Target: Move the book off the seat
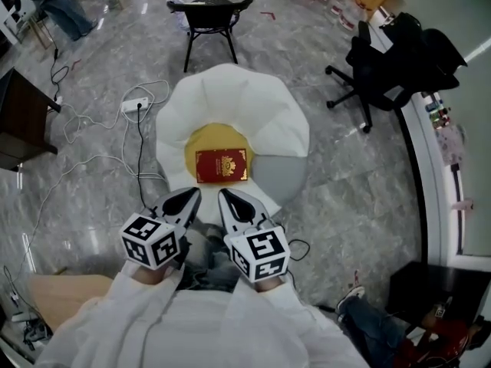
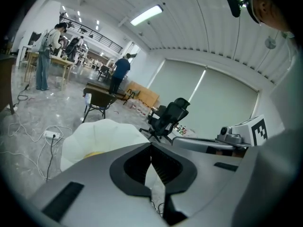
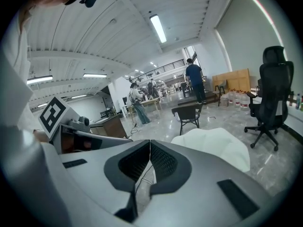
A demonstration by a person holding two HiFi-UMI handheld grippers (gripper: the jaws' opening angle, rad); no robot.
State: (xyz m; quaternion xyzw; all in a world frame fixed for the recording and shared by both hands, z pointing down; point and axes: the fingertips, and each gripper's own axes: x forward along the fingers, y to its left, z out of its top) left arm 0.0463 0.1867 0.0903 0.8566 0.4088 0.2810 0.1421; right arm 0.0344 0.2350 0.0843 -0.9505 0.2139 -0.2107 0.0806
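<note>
The book [image 1: 222, 165] lies untouched on the seat [image 1: 230, 106]; both grippers, left [image 1: 186, 199] and right [image 1: 231, 201], are clenched empty and must open to grasp it.

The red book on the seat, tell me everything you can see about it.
The book is red, rectangular and closed, lying flat with its cover up. The cover carries a gold emblem and gold lettering too small to read. It rests on the yellow centre of the white petal-shaped seat, toward the near edge. The left gripper and the right gripper stop short of it.
</note>
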